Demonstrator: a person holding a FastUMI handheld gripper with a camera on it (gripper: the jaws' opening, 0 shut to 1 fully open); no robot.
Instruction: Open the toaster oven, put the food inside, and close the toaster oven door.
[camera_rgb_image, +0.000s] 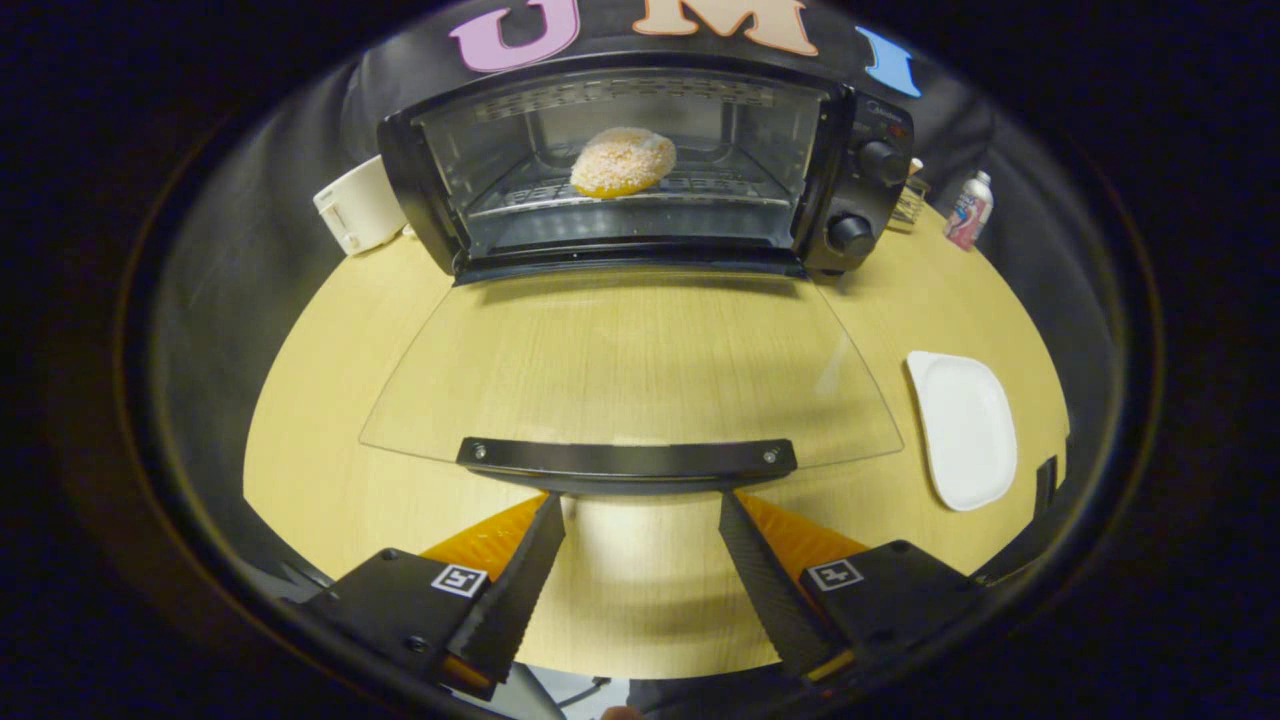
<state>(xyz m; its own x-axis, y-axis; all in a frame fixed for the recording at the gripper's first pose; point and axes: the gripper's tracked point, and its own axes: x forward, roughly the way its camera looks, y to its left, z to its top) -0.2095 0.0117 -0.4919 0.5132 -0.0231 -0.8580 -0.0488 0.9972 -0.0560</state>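
Observation:
A black toaster oven (850, 150) stands at the back of the wooden table (330, 400). Its glass door (630, 370) lies folded down flat toward me, with the black handle (627, 462) at its near edge. On the wire rack (720, 190) inside rests a round, crumb-coated piece of food (622, 161). My gripper (640, 505) is open, its fingertips just below the door handle and a little apart from it. Nothing lies between the fingers.
A white plate (963, 428) lies on the table to the right of the door. A white appliance (357, 205) stands left of the oven. A small bottle (969, 210) and a glass item (909, 200) sit behind the oven's right side.

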